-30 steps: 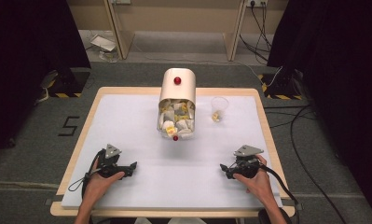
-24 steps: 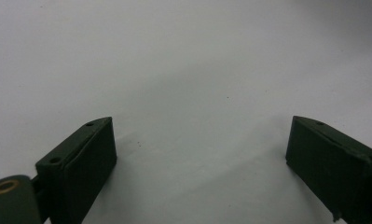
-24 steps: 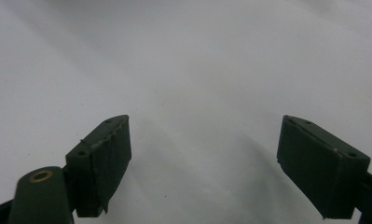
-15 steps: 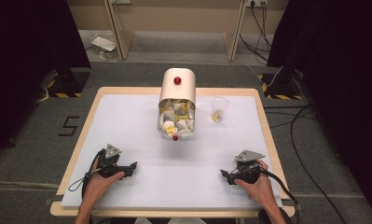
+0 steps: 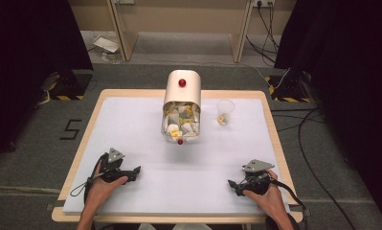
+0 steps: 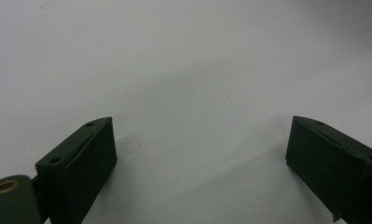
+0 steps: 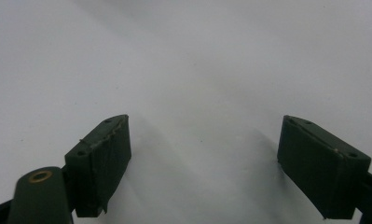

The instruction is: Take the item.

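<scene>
Resting low on counter [image 5: 131, 124], matte white sheet over pale wood rim: two black hard-plastic tongs, one per hand. Left tongs [image 5: 134, 171] near front-left edge, blocky jaws spread wide, nothing between. Right tongs [image 5: 234, 186] near front-right, jaws likewise apart, empty. Well beyond both, at counter's far middle: rounded cream dispenser [image 5: 181, 105] with red knob, clear front packed with crinkled white-yellow sachets. Just right of it, small clear plastic cup [image 5: 225, 112], upright.

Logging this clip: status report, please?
Left gripper and right gripper open, empty, low over the mat. Tea-bag dispenser and plastic cup untouched, far side. Nothing in the way.
</scene>
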`<state>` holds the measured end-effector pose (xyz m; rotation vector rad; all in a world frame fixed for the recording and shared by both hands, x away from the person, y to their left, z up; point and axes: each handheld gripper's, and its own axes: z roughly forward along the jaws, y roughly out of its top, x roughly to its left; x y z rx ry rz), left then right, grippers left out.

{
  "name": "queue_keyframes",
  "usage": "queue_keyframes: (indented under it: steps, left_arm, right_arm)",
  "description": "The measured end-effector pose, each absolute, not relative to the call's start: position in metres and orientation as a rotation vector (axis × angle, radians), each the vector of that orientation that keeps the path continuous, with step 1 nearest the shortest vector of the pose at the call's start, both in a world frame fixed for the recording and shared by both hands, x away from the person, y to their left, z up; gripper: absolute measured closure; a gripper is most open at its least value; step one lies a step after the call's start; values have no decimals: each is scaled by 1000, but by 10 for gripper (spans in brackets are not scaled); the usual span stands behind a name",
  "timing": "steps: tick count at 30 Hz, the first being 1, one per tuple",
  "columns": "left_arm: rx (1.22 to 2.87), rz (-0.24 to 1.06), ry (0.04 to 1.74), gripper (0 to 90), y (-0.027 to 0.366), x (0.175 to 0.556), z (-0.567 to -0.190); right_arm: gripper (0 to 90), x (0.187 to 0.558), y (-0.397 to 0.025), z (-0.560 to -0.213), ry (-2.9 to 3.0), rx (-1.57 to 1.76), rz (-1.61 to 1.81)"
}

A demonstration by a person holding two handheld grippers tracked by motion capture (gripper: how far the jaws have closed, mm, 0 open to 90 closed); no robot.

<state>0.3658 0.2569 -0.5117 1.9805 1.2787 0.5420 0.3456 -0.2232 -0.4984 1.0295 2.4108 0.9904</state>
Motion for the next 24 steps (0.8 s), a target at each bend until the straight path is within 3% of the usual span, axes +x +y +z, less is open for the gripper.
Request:
queue_keyframes:
  steps: [24]
  left_arm:
    - [1982, 543, 1278, 75, 257, 366, -512]
  right_arm:
    - [147, 338, -228, -502, 2424, 1020, 1032]
